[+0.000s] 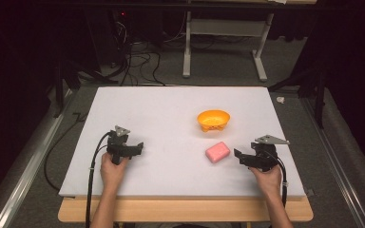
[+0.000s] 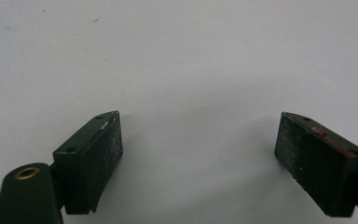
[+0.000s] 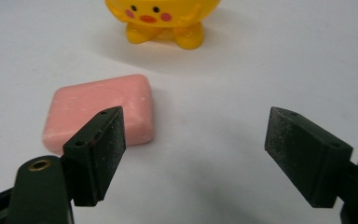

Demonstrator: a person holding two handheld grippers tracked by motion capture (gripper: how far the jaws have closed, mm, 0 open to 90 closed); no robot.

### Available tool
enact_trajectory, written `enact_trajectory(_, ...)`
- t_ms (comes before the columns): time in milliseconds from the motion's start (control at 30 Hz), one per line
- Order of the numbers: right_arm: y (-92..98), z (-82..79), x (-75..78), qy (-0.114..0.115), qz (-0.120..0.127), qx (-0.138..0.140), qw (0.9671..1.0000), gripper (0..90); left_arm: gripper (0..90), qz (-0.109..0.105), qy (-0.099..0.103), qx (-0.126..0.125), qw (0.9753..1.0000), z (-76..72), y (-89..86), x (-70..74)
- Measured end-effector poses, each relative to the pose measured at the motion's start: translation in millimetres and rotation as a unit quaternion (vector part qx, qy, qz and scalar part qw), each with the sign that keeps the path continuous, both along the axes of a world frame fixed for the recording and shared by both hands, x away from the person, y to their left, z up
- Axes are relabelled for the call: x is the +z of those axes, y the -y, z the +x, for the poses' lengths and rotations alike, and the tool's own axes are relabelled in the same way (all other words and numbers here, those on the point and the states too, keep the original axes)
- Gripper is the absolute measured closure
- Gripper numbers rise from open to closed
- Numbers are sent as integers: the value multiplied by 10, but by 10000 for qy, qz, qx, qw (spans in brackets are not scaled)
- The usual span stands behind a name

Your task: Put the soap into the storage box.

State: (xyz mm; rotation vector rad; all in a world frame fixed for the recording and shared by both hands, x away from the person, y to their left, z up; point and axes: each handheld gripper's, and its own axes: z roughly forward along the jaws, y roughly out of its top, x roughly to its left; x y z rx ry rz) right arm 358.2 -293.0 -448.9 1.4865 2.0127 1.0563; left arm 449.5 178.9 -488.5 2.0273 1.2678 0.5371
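Right gripper (image 3: 193,144): fingers (image 3: 100,149) spread wide, released, just short of the pink soap bar (image 3: 100,112), not touching. Soap flat toward the near right of the white surface (image 1: 171,109), yellow chick-faced bowl (image 1: 213,119) just behind. Left gripper (image 2: 198,154) likewise released, apparently resting low near the near left edge.

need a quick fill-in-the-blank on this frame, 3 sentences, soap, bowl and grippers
1. The pink soap bar lies on the table nearest the ____ gripper.
2. The bowl beyond the soap is ____ in colour.
3. The jaws of the left gripper stand ____, with nothing between them.

Missing words: right; yellow; open
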Motion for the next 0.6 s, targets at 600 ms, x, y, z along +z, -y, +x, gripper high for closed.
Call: enact_trajectory(600, -378, -16, 15, -7, -45, 484, 9988, 142, 154, -7, -2, -2, 10000, 1, -1, 0)
